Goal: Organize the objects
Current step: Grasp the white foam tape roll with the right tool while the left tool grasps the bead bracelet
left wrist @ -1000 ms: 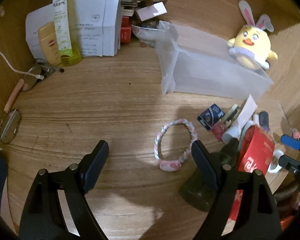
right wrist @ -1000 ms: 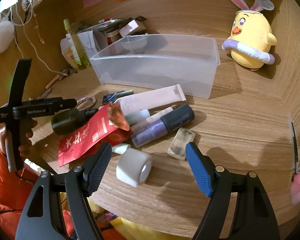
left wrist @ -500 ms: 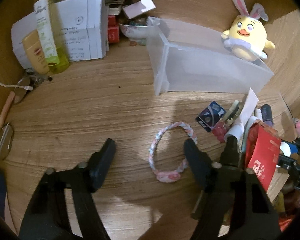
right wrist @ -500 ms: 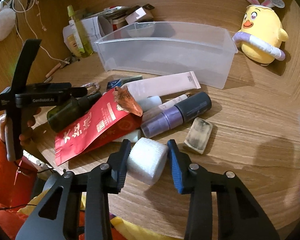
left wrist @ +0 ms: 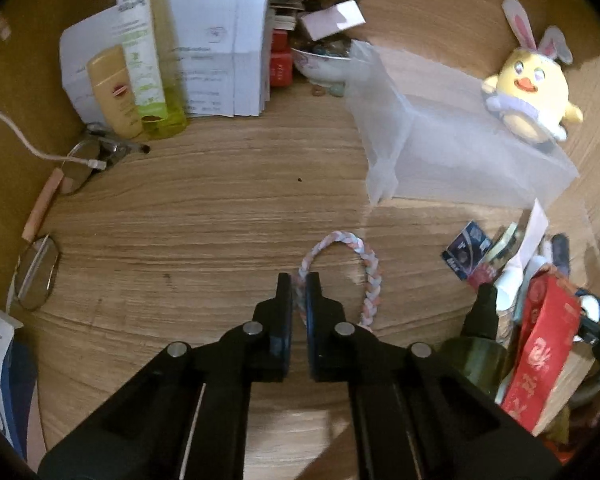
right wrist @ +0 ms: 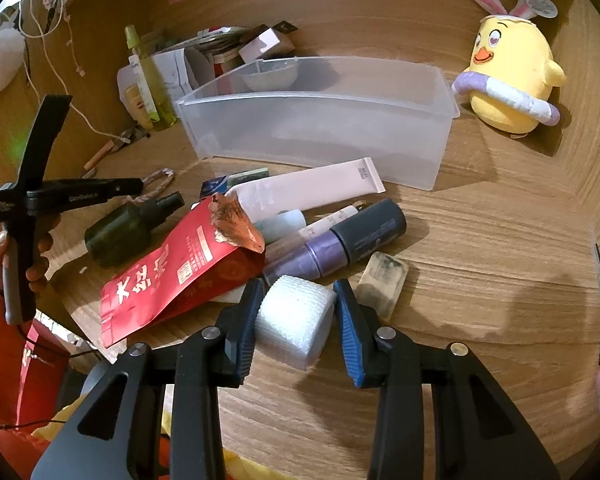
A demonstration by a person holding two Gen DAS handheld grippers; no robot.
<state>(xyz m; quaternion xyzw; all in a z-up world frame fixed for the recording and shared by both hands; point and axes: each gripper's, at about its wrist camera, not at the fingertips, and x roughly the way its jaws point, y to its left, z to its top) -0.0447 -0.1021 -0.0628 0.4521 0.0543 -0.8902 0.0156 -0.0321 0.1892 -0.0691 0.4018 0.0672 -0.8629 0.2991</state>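
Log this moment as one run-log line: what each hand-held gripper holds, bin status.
left hand-held gripper: shut on braided loop | right hand-held gripper: shut on white roll | clear bin: empty

Colours and patterns we are seeing on the desk

We are noting a braided loop (left wrist: 342,268) in pink, white and pale blue, a white mesh-textured roll (right wrist: 294,322), a red pouch (right wrist: 180,268) bearing white characters with a coppery torn top, a frosted clear bin (right wrist: 320,136), a yellow plush chick (right wrist: 510,80) with pink-lined white ears, a purple bottle (right wrist: 320,256), and a dark green spray bottle (right wrist: 128,228).
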